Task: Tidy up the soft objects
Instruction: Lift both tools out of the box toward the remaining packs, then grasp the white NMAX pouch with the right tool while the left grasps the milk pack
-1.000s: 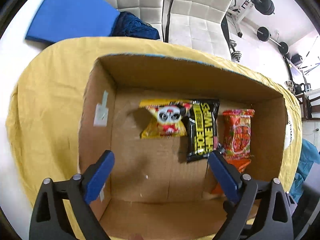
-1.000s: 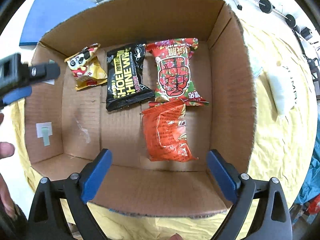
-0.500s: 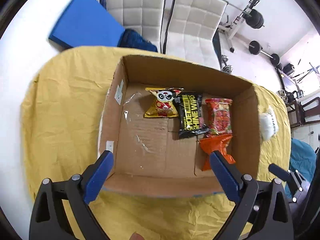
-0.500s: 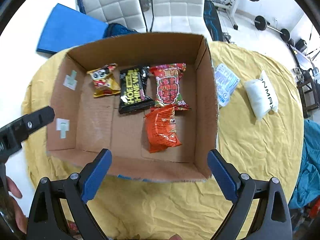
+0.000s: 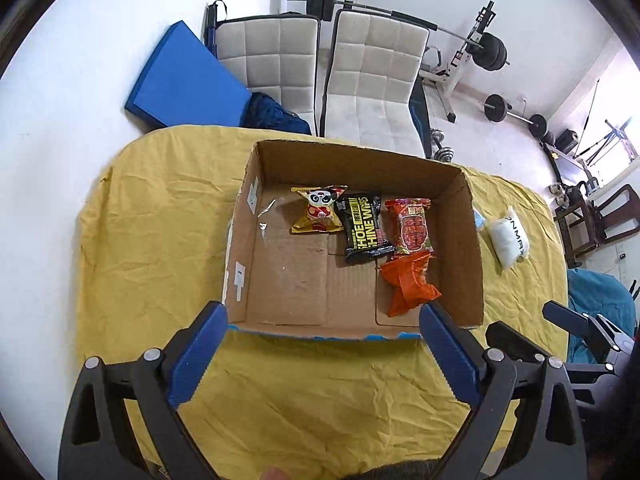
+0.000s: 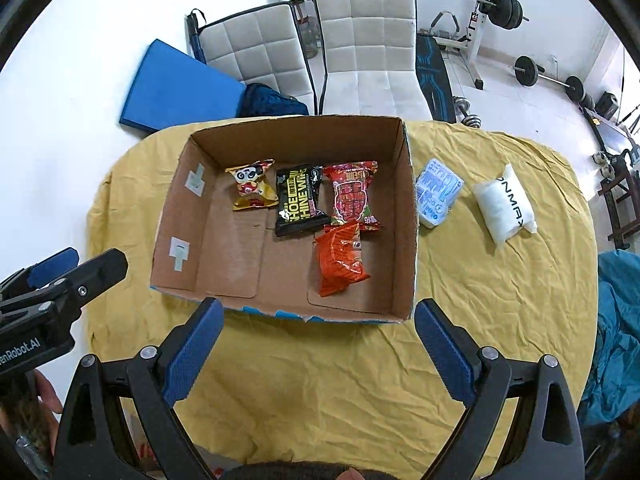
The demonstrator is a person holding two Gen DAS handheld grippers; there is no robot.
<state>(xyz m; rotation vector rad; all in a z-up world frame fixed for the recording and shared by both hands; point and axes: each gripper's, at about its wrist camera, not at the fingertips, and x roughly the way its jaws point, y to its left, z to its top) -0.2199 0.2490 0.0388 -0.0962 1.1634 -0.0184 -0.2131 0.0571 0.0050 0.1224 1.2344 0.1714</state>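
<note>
Gym gear and two white padded chairs stand behind the round surface under its wrinkled yellow cloth (image 5: 160,216). From the left wrist view, the left hand-held gripper (image 5: 320,344) hovers spread and empty just short of the open brown cardboard box (image 5: 472,240), which holds a yellow panda snack packet (image 5: 320,210), a black wipes packet (image 5: 364,226), a red printed packet (image 5: 412,226) and a crumpled orange packet (image 5: 408,284); the white soft pack (image 5: 508,236) lies outside, right of the box, and a blue-printed pack is almost wholly hidden by the box wall. From the right wrist view, the right hand-held gripper (image 6: 316,336) is likewise spread and empty, and the blue-printed soft tissue pack (image 6: 438,192) shows plainly just beside the box wall, the white one farther right. The next pick is probably one of these two: the right side is nearer, should close across the pack's short width, gently, and lift clear of the box rim. Printed text is partly unreadable.
</note>
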